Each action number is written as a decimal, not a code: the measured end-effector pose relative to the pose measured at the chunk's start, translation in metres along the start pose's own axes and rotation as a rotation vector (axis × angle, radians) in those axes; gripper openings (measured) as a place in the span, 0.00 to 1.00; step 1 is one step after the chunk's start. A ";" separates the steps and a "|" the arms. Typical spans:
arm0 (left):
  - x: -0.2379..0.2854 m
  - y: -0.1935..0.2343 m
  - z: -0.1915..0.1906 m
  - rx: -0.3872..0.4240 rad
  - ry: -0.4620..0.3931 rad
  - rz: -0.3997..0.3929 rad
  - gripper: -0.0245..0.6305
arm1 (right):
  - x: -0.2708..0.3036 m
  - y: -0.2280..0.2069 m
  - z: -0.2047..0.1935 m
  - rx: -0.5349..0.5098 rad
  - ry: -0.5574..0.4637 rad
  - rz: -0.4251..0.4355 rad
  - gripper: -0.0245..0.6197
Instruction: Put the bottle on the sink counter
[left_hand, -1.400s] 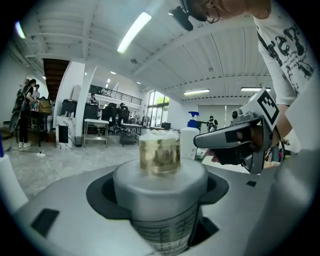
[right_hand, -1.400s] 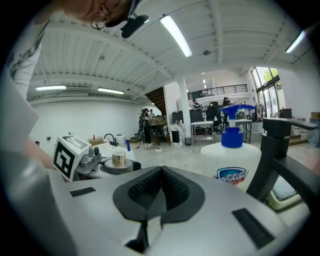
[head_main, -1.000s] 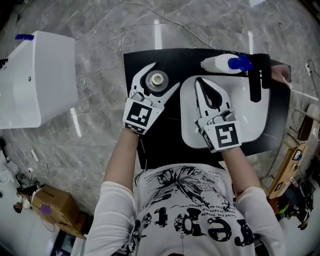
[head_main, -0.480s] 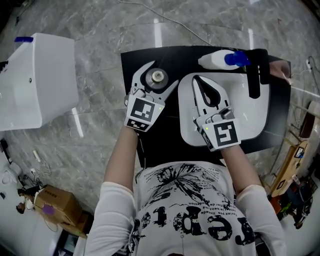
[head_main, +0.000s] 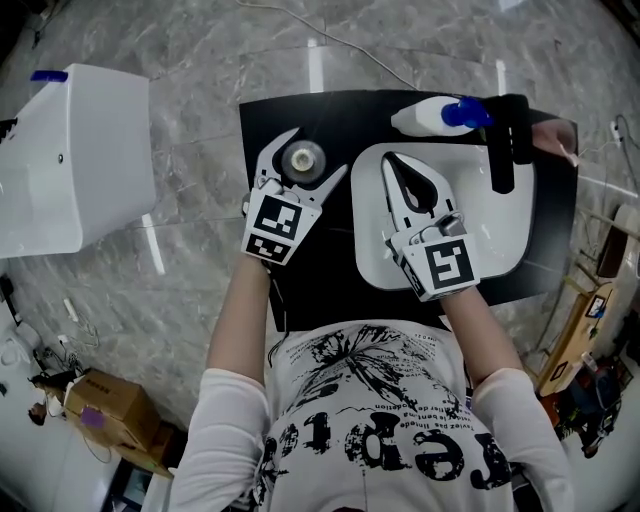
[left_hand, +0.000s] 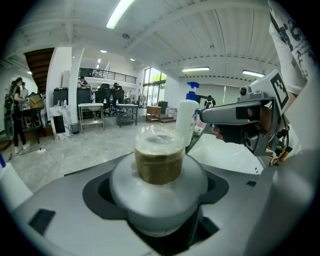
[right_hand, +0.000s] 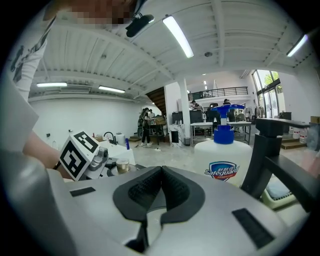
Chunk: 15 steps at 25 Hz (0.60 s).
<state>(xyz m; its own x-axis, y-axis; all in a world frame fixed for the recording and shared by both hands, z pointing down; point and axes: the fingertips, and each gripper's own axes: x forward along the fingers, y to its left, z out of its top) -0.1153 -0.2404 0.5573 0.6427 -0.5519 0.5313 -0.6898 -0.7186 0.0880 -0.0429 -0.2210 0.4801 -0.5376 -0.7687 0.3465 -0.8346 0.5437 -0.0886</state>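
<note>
Grey jaws of the left gripper (head_main: 318, 152) are standing wide apart and cupping the bottle (head_main: 303, 157), a small round white one with a brownish neck under a clear cap. The dark pads are seemingly pressing on its sides. The bottle is standing upright on the black table (head_main: 350, 115), just beside the white basin (head_main: 500, 245), so the setting-down step is looking all but finished. Whether its base is fully resting there I cannot tell. The next move, by my reckoning, is calling for a gentle widening of the jaws and a straight draw back toward the person, without tipping the bottle.

The right gripper (head_main: 390, 162) is hovering over the basin, its jaws pressed together on nothing. Open room is lying on the table beyond the bottle. The table's left edge is running near, with marble floor (head_main: 200, 200) below it. The soap bottle (head_main: 425, 117) and the black faucet (head_main: 503, 150) are standing off to the right at the far edge.
</note>
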 end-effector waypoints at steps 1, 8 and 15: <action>-0.001 -0.002 -0.003 0.013 0.011 0.001 0.57 | 0.000 0.002 0.000 -0.002 0.002 0.002 0.06; -0.016 -0.002 -0.001 -0.080 -0.030 0.050 0.59 | -0.001 0.016 0.005 -0.042 0.002 0.011 0.06; -0.056 -0.008 0.039 -0.036 -0.132 0.075 0.59 | -0.016 0.032 0.027 -0.060 -0.026 0.012 0.06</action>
<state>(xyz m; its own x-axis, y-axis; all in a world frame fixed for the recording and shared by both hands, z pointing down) -0.1324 -0.2203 0.4941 0.6252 -0.6562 0.4225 -0.7477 -0.6587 0.0834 -0.0642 -0.2006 0.4463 -0.5513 -0.7698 0.3217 -0.8196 0.5718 -0.0364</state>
